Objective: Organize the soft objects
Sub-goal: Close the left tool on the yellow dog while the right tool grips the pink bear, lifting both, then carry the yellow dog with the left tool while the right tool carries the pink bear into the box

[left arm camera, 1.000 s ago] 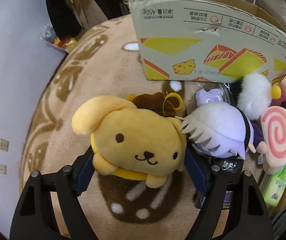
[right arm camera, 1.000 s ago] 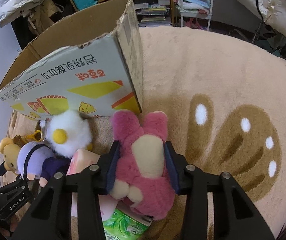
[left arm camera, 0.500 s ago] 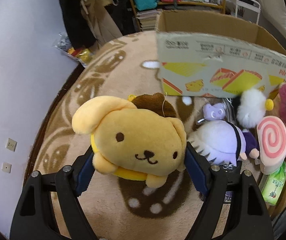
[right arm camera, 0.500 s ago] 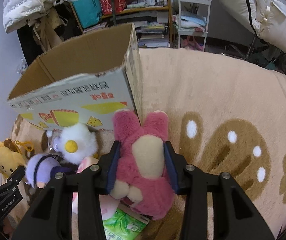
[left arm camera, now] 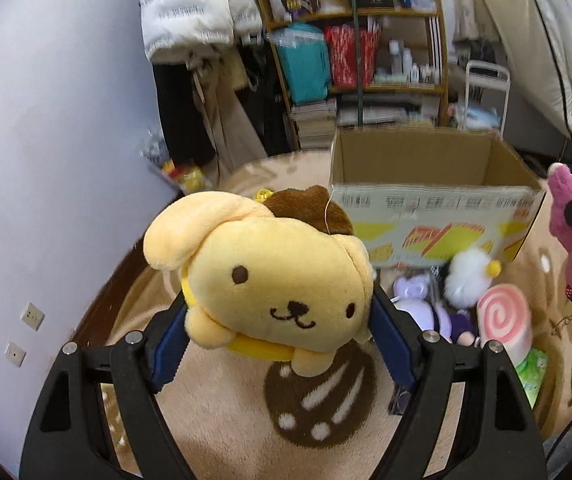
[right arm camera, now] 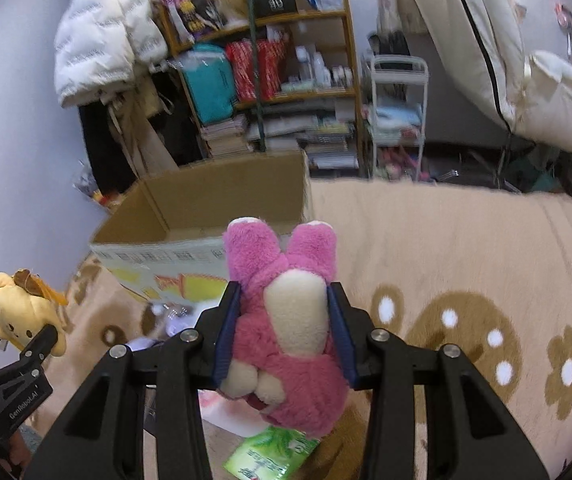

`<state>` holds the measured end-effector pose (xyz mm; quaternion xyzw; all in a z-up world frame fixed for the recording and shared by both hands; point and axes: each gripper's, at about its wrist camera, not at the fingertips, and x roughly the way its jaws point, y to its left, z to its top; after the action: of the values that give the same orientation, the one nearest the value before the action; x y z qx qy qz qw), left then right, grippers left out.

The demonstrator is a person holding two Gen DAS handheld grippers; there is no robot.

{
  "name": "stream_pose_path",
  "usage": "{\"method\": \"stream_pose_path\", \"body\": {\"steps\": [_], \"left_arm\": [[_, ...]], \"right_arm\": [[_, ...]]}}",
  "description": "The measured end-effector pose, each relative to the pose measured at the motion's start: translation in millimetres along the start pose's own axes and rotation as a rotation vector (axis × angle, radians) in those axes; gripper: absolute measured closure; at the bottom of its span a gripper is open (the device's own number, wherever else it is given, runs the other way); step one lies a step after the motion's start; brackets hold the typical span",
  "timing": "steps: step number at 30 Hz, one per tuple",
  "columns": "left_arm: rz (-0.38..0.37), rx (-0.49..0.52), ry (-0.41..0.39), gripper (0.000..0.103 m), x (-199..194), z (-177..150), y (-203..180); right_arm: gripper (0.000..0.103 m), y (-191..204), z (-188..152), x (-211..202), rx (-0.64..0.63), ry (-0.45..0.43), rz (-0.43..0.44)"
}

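- yellow dog plush: soft rounded head, short smooth pile, floppy ear upper left, brown cap on top, stitched black eyes and mouth. centre of the left wrist view, held clear above the rug.
- left gripper: blue ribbed pads clamped on both sides of the dog plush; black angular plastic arms with silver bolts across the bottom of frame.
- pink bear plush: shaggy long pile, cream oval belly, two rounded limbs pointing up. centre of the right wrist view, lifted off the rug.
- right gripper: blue pads squeezed onto the bear's flanks, fur bulging around them.
- cardboard box: open top, plain brown corrugated inside, printed front with yellow and orange wedges. upper right of centre in the left view, standing on the rug.
- just in front of the box, on the rug: white fluffy pompom plush, lilac doll, pink spiral roll plush, glossy green tissue pack.
- rug: beige fleece, brown paw and flower shapes with white dots.
- background, top of frame: wooden shelf crammed with bags and books, white quilted jacket hanging upper left.
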<state>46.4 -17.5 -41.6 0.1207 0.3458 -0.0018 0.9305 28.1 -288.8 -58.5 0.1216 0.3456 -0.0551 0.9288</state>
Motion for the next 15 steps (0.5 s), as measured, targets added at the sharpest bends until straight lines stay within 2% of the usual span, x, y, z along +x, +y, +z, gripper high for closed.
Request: {"method": "stream_pose_path", "body": {"steps": [8, 12, 15], "left_arm": [[-0.020, -0.007, -0.155, 0.022, -25.0, 9.9, -0.9], [-0.020, 0.028, -0.221, 0.022, -35.4, 18.8, -4.1], [-0.012, 0.070, -0.301, 0.022, -47.9, 27.1, -7.2]], "right_arm": [[0.058, 17.9, 16.9, -31.0, -0.069, -0.159, 0.016], [0.058, 19.8, 25.5, -41.1, -0.066, -0.217, 0.035], [0.058, 21.1, 32.6, -47.4, -0.066, -0.268, 0.031]]}}
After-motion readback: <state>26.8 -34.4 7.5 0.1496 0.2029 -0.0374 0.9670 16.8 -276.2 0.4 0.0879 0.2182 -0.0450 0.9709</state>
